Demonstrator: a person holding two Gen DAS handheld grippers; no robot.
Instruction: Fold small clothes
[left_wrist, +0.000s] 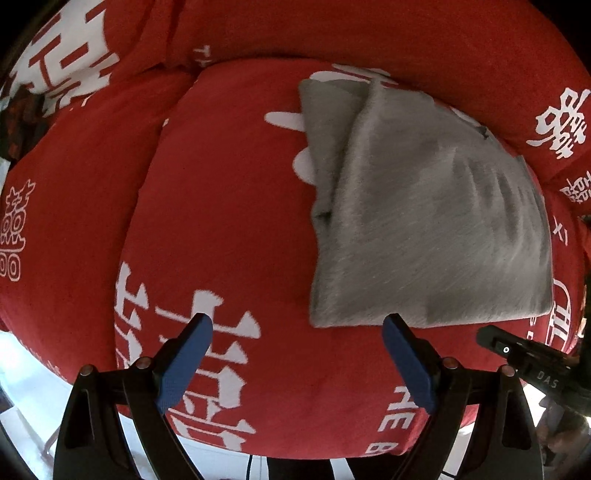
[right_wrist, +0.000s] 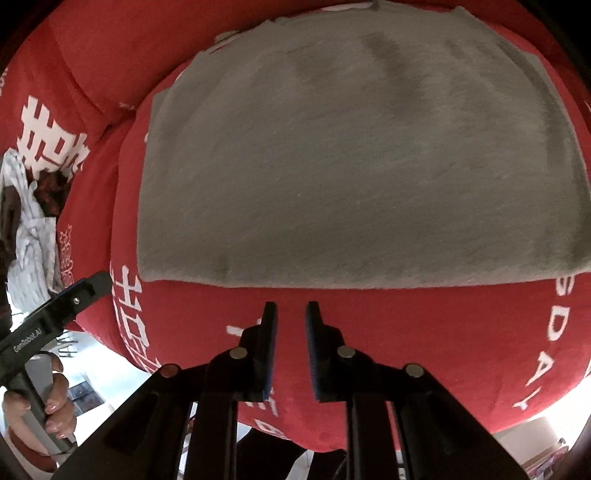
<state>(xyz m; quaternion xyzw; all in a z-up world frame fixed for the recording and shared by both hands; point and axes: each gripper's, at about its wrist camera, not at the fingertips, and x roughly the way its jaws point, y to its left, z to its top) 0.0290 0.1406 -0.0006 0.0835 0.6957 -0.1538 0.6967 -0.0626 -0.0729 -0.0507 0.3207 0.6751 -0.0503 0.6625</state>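
On the red cushion (left_wrist: 229, 206) with its white printed characters lies the grey garment (left_wrist: 424, 221), already folded into a thick, roughly square packet, its near folded edge running straight across just ahead of both tools and a looser flap showing along its far left side. Left hand-held gripper (left_wrist: 297, 325) hangs over bare red fabric just off the packet's near left corner, jaws spread wide and holding nothing. Right hand-held gripper (right_wrist: 291, 308) sits just short of the middle of that near edge, its jaws drawn close with a narrow gap between them and nothing in it; the pads do not touch the cloth. To my eye the fold is nearly finished, and what remains is either one more fold or tidying. To do that well, I would have the right one open a little more before it goes in, then slip its lower finger under the whole stack at the near edge so it takes all layers, not only the top one. The left one should catch the corner at the same depth, and the two should lift evenly. The cushion is soft and rounded, so pressing down may drag the packet out of square. A pale crumpled cloth (right_wrist: 26, 221) lies well apart at the cushion's left.
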